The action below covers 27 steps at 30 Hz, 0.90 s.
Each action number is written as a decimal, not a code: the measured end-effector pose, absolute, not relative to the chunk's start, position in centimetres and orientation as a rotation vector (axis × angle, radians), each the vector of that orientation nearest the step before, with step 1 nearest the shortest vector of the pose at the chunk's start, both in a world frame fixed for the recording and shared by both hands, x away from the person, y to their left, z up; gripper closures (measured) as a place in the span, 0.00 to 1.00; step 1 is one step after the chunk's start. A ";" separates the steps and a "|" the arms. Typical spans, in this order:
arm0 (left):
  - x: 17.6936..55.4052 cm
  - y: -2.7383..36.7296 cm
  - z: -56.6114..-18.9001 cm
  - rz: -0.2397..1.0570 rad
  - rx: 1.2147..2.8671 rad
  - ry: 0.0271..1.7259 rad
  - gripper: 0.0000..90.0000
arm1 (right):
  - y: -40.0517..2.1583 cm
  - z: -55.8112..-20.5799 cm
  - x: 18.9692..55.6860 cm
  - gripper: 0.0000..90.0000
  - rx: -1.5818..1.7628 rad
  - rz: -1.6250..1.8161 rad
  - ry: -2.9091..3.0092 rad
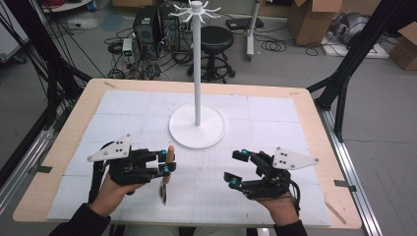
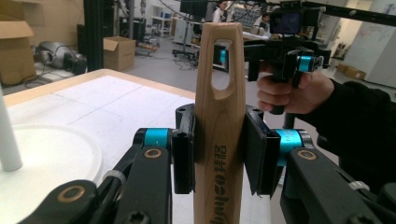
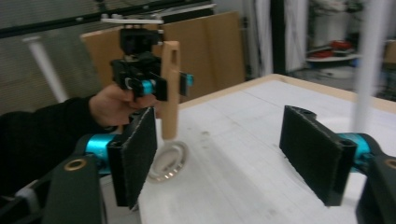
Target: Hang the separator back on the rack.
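A light wooden table [image 1: 59, 147] topped with a white gridded mat [image 1: 275, 113] stands on a grey floor [image 1: 383, 147]. Black metal frame struts [image 1: 344, 64] rise at both sides of the table. Beyond its far edge, a round black stool on castors [image 1: 216, 42] sits beside black computer towers [image 1: 155, 27] amid tangled black cables [image 1: 142, 66]. Brown cardboard boxes [image 1: 314, 19] are stacked at the far right, another cardboard box [image 1: 405, 46] near the right edge. The light is even and indoor.
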<state>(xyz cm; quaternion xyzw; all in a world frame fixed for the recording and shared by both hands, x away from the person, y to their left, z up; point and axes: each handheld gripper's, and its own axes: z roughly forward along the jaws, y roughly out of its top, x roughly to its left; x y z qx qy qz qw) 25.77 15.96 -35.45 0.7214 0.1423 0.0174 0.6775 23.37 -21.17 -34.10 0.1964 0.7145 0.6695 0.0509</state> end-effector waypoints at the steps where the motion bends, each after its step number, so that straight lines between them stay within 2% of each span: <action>1: 25.7 15.8 -35.4 0.036 1.622 0.311 0.75 | -20.8 -34.0 23.5 0.34 0.577 2.046 2.186; 9: 25.0 14.8 -35.3 -0.002 1.633 0.253 0.75 | -17.7 -32.8 24.7 0.46 0.419 2.126 2.253; 18: 24.6 13.8 -35.3 -0.040 1.632 0.216 0.75 | -14.8 -31.8 25.2 0.51 0.283 2.140 2.330; 27: 24.4 13.3 -35.3 -0.062 1.639 0.192 0.75 | -13.3 -32.0 25.7 0.64 0.206 2.197 2.373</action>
